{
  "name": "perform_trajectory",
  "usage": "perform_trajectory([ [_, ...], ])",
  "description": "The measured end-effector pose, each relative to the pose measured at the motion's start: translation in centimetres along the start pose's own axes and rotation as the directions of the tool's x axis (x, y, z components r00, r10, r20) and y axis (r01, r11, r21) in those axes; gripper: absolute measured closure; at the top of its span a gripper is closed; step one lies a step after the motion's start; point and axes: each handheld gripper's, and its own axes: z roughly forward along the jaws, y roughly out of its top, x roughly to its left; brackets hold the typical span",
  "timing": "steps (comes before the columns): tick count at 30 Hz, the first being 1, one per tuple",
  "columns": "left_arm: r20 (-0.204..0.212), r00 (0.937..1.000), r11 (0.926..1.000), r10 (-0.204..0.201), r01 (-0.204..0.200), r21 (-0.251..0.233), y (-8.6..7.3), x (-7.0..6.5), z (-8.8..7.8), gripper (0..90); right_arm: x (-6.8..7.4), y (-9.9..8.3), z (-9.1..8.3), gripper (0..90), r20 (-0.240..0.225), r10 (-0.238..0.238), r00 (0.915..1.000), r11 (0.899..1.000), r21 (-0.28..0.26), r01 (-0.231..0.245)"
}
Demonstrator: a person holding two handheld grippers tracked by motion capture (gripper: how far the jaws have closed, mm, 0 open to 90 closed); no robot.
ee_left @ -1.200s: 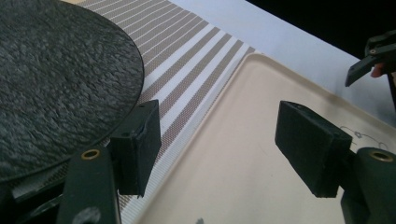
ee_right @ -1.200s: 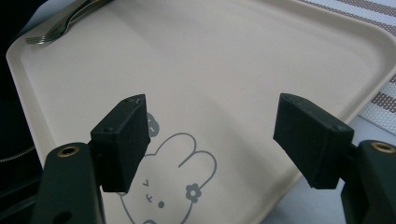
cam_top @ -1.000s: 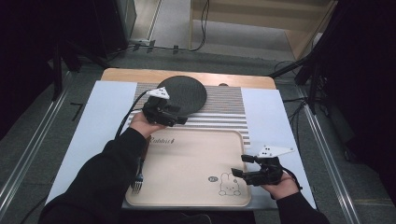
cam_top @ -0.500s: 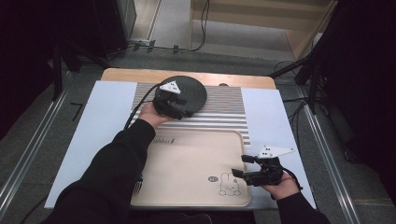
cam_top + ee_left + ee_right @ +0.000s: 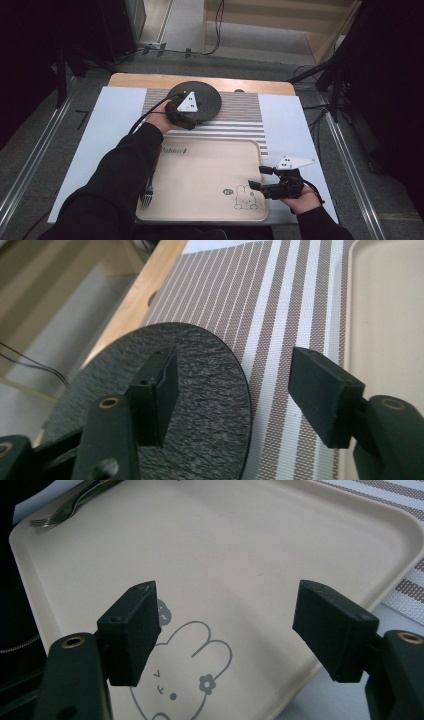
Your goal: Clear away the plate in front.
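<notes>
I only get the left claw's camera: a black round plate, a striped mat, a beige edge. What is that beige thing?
Observer: A beige tray with a rabbit drawing printed on it.
Operator: Anything lying on it?
Observer: A fork, at its near left edge beside the person's sleeve.
Operator: Where's the other claw?
Observer: The right claw hovers open over the tray's near right corner, by the rabbit, holding nothing.

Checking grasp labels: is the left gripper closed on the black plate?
No, the left gripper's fingers stand apart over the black plate's edge.
</notes>
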Motion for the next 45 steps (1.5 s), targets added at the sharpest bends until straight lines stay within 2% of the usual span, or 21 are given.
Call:
perform_trajectory([
  [4, -0.029, 0.9950, 0.9950, 0.096, -0.095, 0.030, -0.4, -0.5, 0.4, 41.8, 0.0, 0.0, 0.0, 25.0, 0.000, 0.001, 1.0000, 1.000, 0.001, -0.001],
  [6, -0.039, 0.9870, 0.9872, 0.156, -0.155, 0.040, -0.6, -0.9, 0.6, 41.7, 0.0, 0.0, 0.0, 25.0, -0.001, 0.002, 1.0000, 1.000, 0.000, -0.002],
  [8, -0.038, 0.9823, 0.9823, 0.184, -0.182, 0.045, -0.7, -1.2, 0.8, 41.7, 0.0, 0.0, 0.0, 25.0, -0.001, 0.001, 1.0000, 1.000, 0.001, -0.001],
  [11, -0.050, 0.9692, 0.9693, 0.241, -0.238, 0.062, -0.9, -1.7, 1.0, 41.7, 0.0, 0.0, 0.0, 25.0, 0.000, 0.003, 1.0000, 1.000, 0.001, -0.003],
  [14, -0.077, 0.9448, 0.9471, 0.318, -0.313, 0.071, -1.4, -2.1, 1.3, 42.7, 0.0, 0.0, 0.0, 25.0, -0.001, 0.005, 1.0000, 1.000, 0.002, -0.005],
  [15, -0.082, 0.9327, 0.9346, 0.351, -0.344, 0.089, -1.5, -2.1, 1.4, 43.4, 0.0, 0.0, 0.0, 25.0, 0.000, 0.003, 1.0000, 1.000, 0.003, -0.003],
  [16, -0.079, 0.9268, 0.9275, 0.367, -0.358, 0.106, -1.6, -2.2, 1.5, 43.4, 0.0, 0.0, 0.0, 25.0, -0.001, 0.002, 1.0000, 1.000, 0.003, -0.002],
  [18, -0.079, 0.9262, 0.9263, 0.369, -0.359, 0.115, -1.9, -2.2, 1.6, 43.5, 0.0, 0.0, 0.0, 25.0, -0.001, 0.002, 1.0000, 1.000, 0.001, -0.002],
  [20, -0.082, 0.9325, 0.9337, 0.352, -0.343, 0.101, -2.1, -2.2, 1.8, 44.4, 0.0, -0.1, 0.0, 25.0, -0.001, 0.005, 1.0000, 1.000, 0.001, -0.005],
  [21, -0.080, 0.9295, 0.9302, 0.360, -0.351, 0.107, -2.1, -2.2, 1.7, 44.5, -0.1, -0.1, 0.0, 24.9, -0.001, 0.005, 1.0000, 1.000, 0.002, -0.005],
  [22, -0.081, 0.9317, 0.9327, 0.354, -0.346, 0.103, -2.3, -2.3, 1.9, 45.0, -0.1, -0.1, 0.0, 25.0, -0.001, 0.005, 1.0000, 1.000, 0.002, -0.005],
  [24, -0.074, 0.9297, 0.9289, 0.361, -0.351, 0.118, -2.4, -2.4, 2.1, 45.1, -0.1, -0.1, -0.1, 25.0, -0.001, 0.005, 1.0000, 1.000, 0.000, -0.005],
  [25, -0.074, 0.9320, 0.9300, 0.355, -0.344, 0.130, -2.6, -2.4, 2.2, 45.0, -0.1, -0.1, -0.1, 25.0, -0.002, 0.005, 1.0000, 1.000, 0.000, -0.005],
  [26, -0.085, 0.9388, 0.9383, 0.334, -0.322, 0.126, -2.8, -2.5, 2.5, 44.9, -0.1, -0.1, -0.1, 25.0, -0.001, 0.006, 1.0000, 1.000, 0.001, -0.006],
  [31, -0.093, 0.9360, 0.9308, 0.340, -0.320, 0.176, -3.6, -2.5, 3.3, 47.6, -0.1, -0.1, 0.0, 25.0, -0.001, 0.007, 1.0000, 1.000, 0.002, -0.007],
  [35, -0.119, 0.9364, 0.9338, 0.330, -0.306, 0.186, -3.9, -2.5, 3.7, 50.6, -0.1, -0.2, -0.1, 24.9, 0.002, 0.010, 0.9999, 1.000, 0.003, -0.010],
  [37, -0.126, 0.9233, 0.9211, 0.363, -0.335, 0.199, -4.0, -2.4, 3.9, 55.4, -0.2, -0.2, -0.1, 25.0, 0.005, 0.011, 0.9999, 1.000, 0.005, -0.011],
  [38, -0.134, 0.9197, 0.9193, 0.369, -0.340, 0.199, -4.1, -2.4, 4.1, 56.9, -0.2, -0.2, -0.1, 24.9, 0.007, 0.009, 0.9999, 1.000, 0.004, -0.009],
  [40, -0.148, 0.8987, 0.8996, 0.413, -0.377, 0.220, -4.1, -2.5, 4.2, 58.8, -0.2, -0.2, -0.2, 25.0, 0.008, 0.009, 0.9999, 1.000, 0.003, -0.009],
  [43, -0.143, 0.8920, 0.8927, 0.429, -0.394, 0.219, -4.2, -2.6, 4.2, 61.8, -0.1, -0.3, -0.2, 25.0, 0.010, 0.008, 0.9999, 1.000, 0.002, -0.008],
  [45, -0.140, 0.8923, 0.8932, 0.429, -0.396, 0.213, -4.3, -2.6, 4.2, 63.5, -0.1, -0.3, -0.2, 25.0, 0.011, 0.009, 0.9999, 1.000, 0.004, -0.009],
])
